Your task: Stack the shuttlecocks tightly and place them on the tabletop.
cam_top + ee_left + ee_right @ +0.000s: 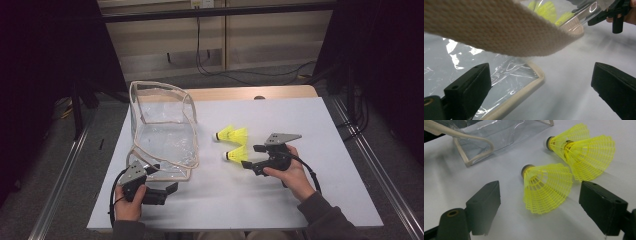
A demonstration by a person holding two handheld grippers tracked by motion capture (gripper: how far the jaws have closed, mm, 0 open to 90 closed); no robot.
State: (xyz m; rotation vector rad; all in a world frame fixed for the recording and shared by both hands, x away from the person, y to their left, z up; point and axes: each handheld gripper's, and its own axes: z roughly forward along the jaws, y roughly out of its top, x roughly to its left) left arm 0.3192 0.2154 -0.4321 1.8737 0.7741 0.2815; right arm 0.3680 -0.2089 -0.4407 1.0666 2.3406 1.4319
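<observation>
The right tool (539,202) is spread wide around the near shuttlecock (547,187), lying on the surface (300,130) beside the second shuttlecock (584,153). The left tool (541,87) gapes at the clear bag (162,132). A hard pinch would likely crush the skirt.

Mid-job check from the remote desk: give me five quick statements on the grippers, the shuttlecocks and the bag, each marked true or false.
1. Two yellow shuttlecocks lie on the table, the near shuttlecock and the far shuttlecock. True.
2. The right gripper is shut on a shuttlecock. False: its jaws stand open, with the near shuttlecock just ahead of them.
3. The clear bag stands open at the person's left. True.
4. A shuttlecock already lies inside the bag. False: both lie on the white table, outside it.
5. The left gripper is open beside the bag's beige-trimmed edge. True.
</observation>
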